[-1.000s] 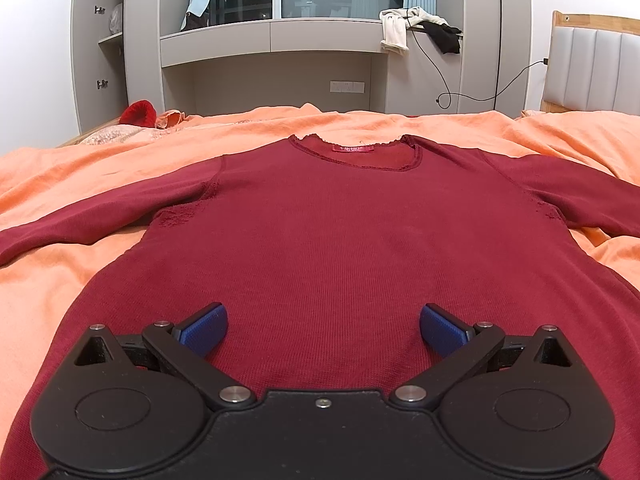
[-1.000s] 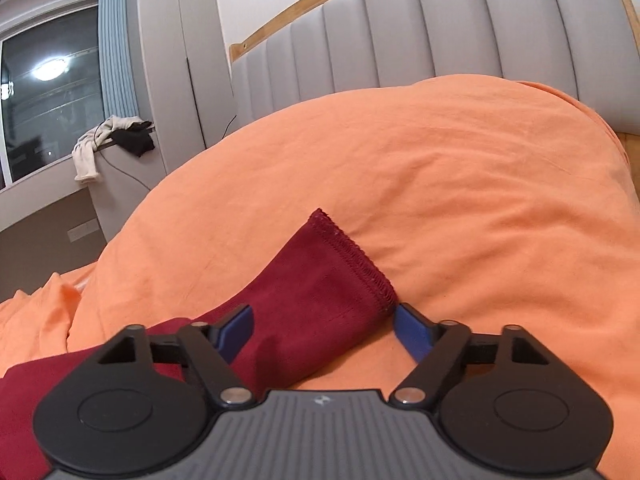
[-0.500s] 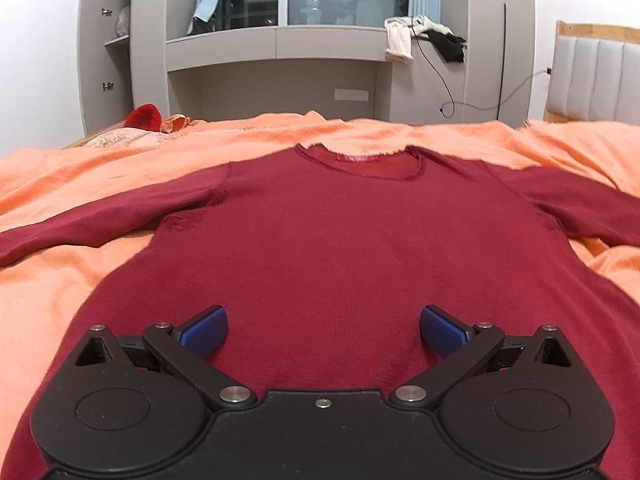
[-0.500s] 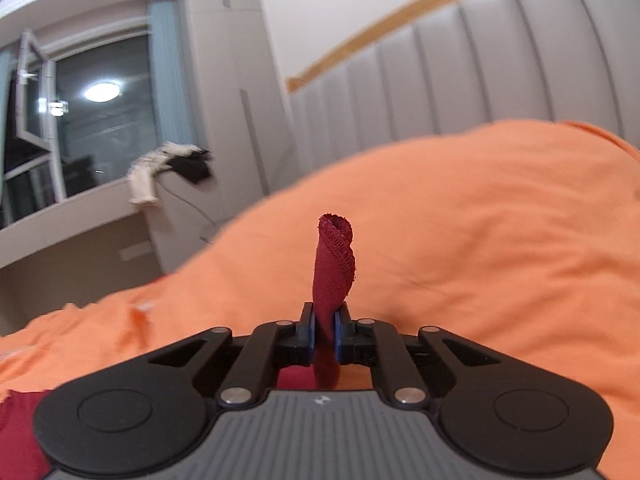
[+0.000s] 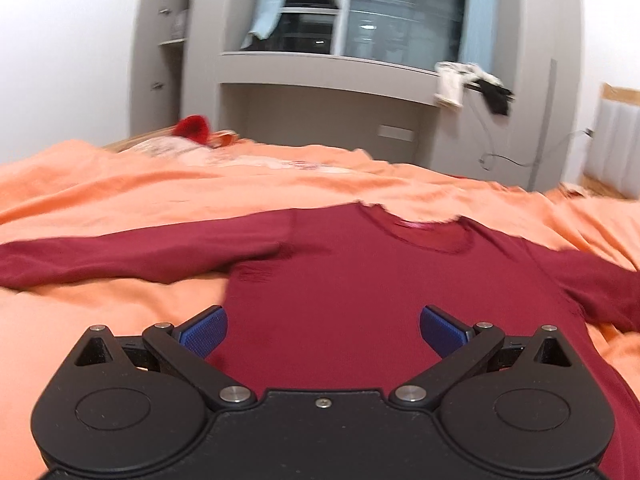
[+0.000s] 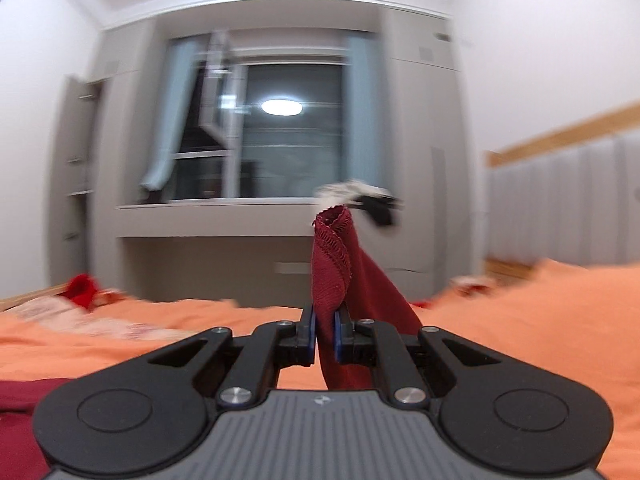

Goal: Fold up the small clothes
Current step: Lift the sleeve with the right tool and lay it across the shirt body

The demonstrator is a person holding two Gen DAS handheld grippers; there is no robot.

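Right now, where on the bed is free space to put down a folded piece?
Bare orange bedcover lies below the red top's outstretched sleeve, and a strip beyond its collar. The far corner is crowded with small clothes.

- bed (image 5: 100, 320) was covered with an orange duvet (image 5: 280, 184)
- dark red long-sleeved top (image 5: 352, 288) lay spread flat on it, neckline at the far side
- red item (image 5: 192, 128) and some pale fabric (image 5: 160, 146) sat at the far edge
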